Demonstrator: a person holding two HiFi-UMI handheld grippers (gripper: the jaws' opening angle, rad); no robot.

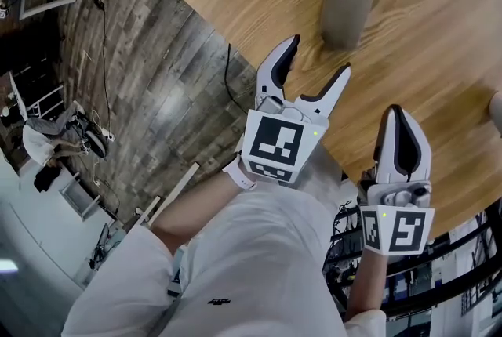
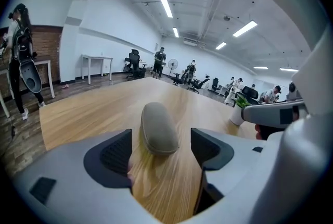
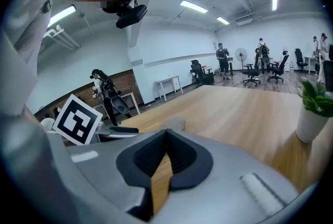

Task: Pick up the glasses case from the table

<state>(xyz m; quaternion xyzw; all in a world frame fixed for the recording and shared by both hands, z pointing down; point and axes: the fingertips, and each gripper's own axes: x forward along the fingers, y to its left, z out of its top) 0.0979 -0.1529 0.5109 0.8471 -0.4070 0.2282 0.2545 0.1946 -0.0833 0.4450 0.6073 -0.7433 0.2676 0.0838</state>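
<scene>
Glimpses are all we get of some things. In the head view a pale rounded thing is cut off by the frame, to the right of the glasses case (image 1: 347,5), and we cannot tell what it is. In the right gripper view the glasses case (image 3: 173,122) is only a grey hump behind that gripper's body, mostly hidden.

We read the left gripper (image 2: 161,151) best from its own view. Its jaws stand wide apart with nothing pressed by the pads. The glasses case (image 2: 158,127) lies lengthwise on the wooden table (image 2: 93,108), in line with the gap. Here the near end of the case seems to sit between the pads. The head view shows otherwise: the left gripper (image 1: 320,57) is short of the case, with bare table (image 1: 439,53) between its tips and the case.

The right gripper (image 3: 165,137) has its jaws together at the tips, leaving only a thin wedge lower down where wood shows through; it grips nothing. From above, the right gripper (image 1: 398,120) lies nearer us than the case and to its right, well apart from it.

Only the gripper views show the room past the case: a potted plant (image 3: 312,113) on the table, office chairs and standing people far behind. Only the head view shows the plank floor (image 1: 157,92) left of the case.
</scene>
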